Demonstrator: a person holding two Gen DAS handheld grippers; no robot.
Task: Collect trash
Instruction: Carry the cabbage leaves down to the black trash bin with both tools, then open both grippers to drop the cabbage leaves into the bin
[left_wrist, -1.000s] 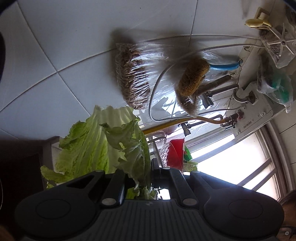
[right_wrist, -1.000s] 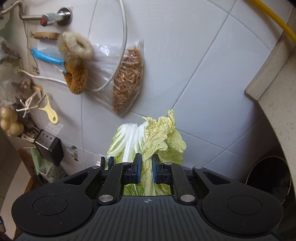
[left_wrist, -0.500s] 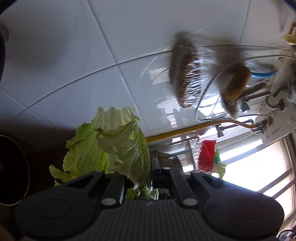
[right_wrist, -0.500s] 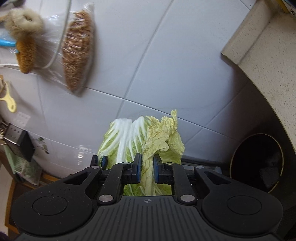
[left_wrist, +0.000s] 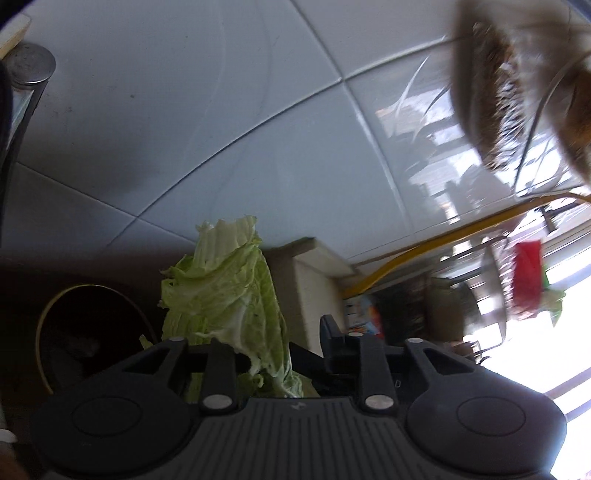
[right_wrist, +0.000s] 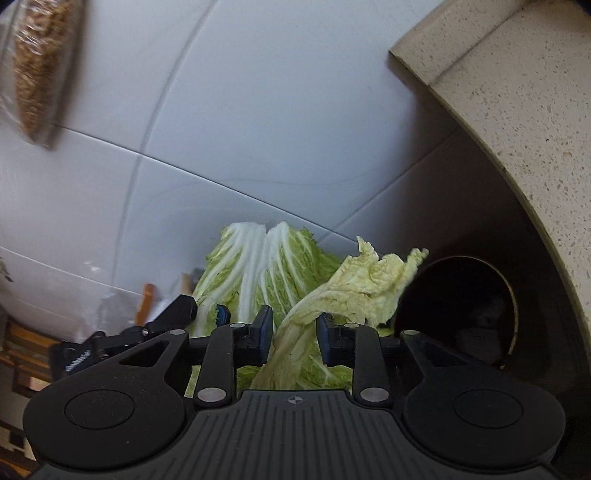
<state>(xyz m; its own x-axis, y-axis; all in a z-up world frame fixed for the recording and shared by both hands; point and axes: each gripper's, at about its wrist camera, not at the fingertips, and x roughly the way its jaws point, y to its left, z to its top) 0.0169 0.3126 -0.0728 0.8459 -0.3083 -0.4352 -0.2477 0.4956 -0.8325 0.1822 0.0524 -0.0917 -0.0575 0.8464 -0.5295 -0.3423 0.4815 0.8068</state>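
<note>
Two pale green cabbage leaves are the trash. A broad one stands between the fingers of my left gripper, whose jaws stand apart, with a gap between the leaf and the right finger. A narrower, curled leaf lies loosely between the blue pads of my right gripper, which is open, and its tip leans right toward a dark round bin with a gold rim. The same bin shows low on the left in the left wrist view. The broad leaf and the left gripper also show in the right wrist view.
A speckled beige counter edge overhangs the bin. White tiled wall fills the background. A clear bag of brown stuff hangs on it. A yellow hose and a red packet are near the bright window.
Both grippers swung down toward the bin, which is now larger in both views. The jaws of both have widened, and the narrow leaf has tipped over toward the bin.
</note>
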